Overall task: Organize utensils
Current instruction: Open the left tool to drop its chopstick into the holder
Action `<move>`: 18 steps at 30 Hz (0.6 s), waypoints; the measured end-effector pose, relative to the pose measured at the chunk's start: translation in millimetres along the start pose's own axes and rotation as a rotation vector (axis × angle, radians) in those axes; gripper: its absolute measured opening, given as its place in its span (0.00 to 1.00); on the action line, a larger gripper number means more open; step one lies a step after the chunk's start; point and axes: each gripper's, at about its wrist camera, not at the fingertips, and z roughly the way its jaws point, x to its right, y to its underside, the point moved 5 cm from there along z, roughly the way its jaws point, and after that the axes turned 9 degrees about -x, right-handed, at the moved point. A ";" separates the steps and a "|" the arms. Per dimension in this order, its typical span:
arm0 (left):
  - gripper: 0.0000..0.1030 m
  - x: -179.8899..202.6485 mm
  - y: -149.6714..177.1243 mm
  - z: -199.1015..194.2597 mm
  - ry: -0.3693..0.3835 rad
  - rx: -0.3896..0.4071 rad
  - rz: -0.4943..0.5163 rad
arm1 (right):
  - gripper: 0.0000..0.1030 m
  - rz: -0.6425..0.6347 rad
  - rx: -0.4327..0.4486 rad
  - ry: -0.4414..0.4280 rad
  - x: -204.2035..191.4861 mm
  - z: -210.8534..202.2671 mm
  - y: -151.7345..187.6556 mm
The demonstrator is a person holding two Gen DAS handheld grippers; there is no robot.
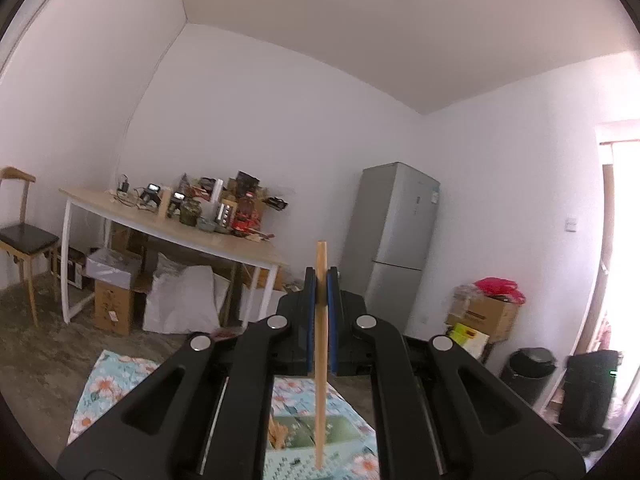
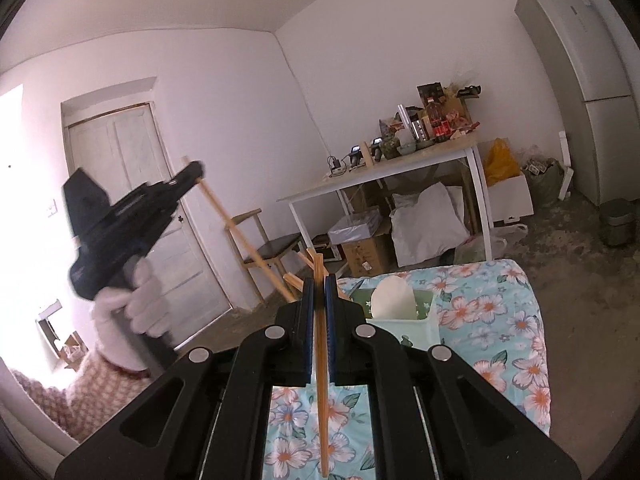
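My left gripper [image 1: 321,276] is shut on a wooden chopstick [image 1: 321,360], held upright and raised above the floral-cloth table [image 1: 104,384]. In the right wrist view the left gripper [image 2: 196,170] shows at left, held by a white-gloved hand, with its chopstick [image 2: 236,232] slanting down toward the table. My right gripper [image 2: 319,280] is shut on another wooden chopstick [image 2: 321,380] that runs back between the fingers. A pale green utensil holder [image 2: 420,320] with a white spoon-like piece [image 2: 392,294] and several wooden sticks [image 2: 308,260] stands just ahead of the right gripper.
The table carries a floral cloth [image 2: 500,320]. Behind stand a cluttered wooden desk [image 1: 180,232], a chair [image 1: 24,236], boxes and white bags [image 1: 184,300] on the floor, a grey fridge [image 1: 396,240], a dark bin [image 1: 528,372] and a white door [image 2: 132,168].
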 end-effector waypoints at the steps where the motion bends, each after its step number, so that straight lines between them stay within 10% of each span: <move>1: 0.04 1.0 0.8 7.5 -0.006 -0.002 -0.002 | 0.05 0.002 0.001 0.001 1.4 -0.8 0.5; 18: 0.05 -29.3 50.6 102.3 -0.117 -0.141 -0.093 | 0.05 0.028 -0.007 0.032 12.8 -8.5 3.6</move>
